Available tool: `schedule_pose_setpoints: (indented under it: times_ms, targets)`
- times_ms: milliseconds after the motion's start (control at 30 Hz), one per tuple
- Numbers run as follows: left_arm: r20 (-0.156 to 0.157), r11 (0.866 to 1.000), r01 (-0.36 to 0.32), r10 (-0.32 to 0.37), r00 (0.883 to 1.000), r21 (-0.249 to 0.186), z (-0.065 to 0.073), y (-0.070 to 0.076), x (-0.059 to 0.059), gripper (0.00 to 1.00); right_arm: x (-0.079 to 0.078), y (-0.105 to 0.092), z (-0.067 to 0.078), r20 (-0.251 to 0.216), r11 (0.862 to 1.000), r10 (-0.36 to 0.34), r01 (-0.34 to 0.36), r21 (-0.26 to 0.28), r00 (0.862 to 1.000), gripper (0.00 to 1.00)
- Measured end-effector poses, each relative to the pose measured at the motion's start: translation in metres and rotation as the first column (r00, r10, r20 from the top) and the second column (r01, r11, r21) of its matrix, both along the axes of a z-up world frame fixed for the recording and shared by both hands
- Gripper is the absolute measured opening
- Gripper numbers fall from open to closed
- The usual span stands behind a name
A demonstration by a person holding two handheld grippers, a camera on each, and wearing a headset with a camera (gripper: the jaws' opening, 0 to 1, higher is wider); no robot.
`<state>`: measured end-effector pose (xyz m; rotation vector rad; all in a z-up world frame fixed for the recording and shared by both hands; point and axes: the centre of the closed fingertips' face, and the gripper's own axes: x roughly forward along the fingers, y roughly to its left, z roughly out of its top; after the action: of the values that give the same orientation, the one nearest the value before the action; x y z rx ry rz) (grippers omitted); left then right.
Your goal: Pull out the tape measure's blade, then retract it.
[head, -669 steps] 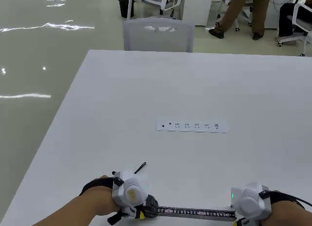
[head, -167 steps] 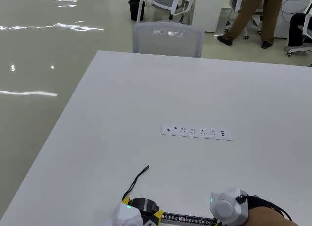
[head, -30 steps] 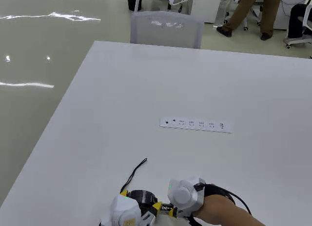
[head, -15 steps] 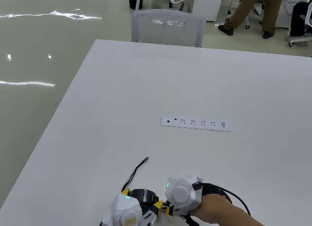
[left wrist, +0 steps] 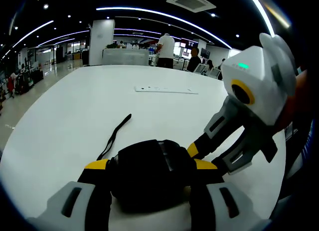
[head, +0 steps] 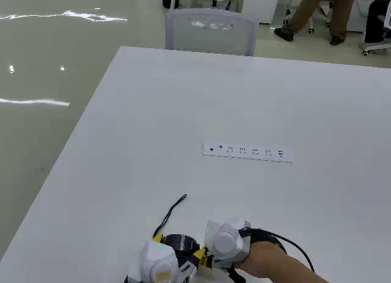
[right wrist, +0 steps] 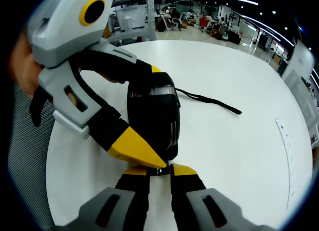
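- One tape measure (right wrist: 154,116): black case, at the white table's (head: 183,99) 6 o'clock edge in the head view.
- Left gripper (left wrist: 150,165): jaws clamped around the case.
- Right gripper (right wrist: 159,169): jaws pressed together, pinching the blade tip (right wrist: 159,171) at the case mouth.
- Wrist strap (head: 171,213): trails toward 12 o'clock.
- Power strip (head: 247,152): 1 o'clock of the case, well apart.

The tape measure (head: 181,243) sits on the table (head: 183,99) near the front edge, between the left gripper (left wrist: 149,166) and the right gripper (right wrist: 159,170). The power strip (head: 247,152) lies behind it, and the chair (head: 211,31) stands behind the table.
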<state>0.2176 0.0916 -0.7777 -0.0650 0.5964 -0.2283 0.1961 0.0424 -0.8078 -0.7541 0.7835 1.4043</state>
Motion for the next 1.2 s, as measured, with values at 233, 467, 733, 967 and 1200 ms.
schedule_pose_setpoints:
  times_ms: [233,467,733,967,1200]
  targets:
    - [-0.001,1.0,-0.001,0.001,1.0,-0.001,0.0,0.0,-0.001,0.6,0.0,-0.006,-0.003,0.0,1.0,0.003,-0.003,0.017,1.0,0.18]
    - [-0.003,1.0,-0.002,0.002,1.0,-0.006,0.001,0.0,-0.001,0.6,-0.002,-0.002,-0.008,0.046,0.999,0.048,-0.049,0.017,0.998,0.0]
    - [-0.004,1.0,0.002,-0.002,1.0,-0.006,0.001,-0.001,-0.001,0.6,-0.009,-0.008,0.0,0.02,1.0,0.017,-0.017,0.008,1.0,0.0]
    - [-0.006,1.0,0.004,-0.004,1.0,-0.003,0.002,-0.002,-0.001,0.6,-0.003,-0.023,0.001,0.021,1.0,-0.028,0.027,0.01,0.999,0.16]
    - [-0.031,1.0,0.01,-0.01,0.999,-0.005,-0.001,-0.002,-0.001,0.62,0.004,-0.036,0.008,0.039,0.995,-0.095,0.094,0.032,0.995,0.37]
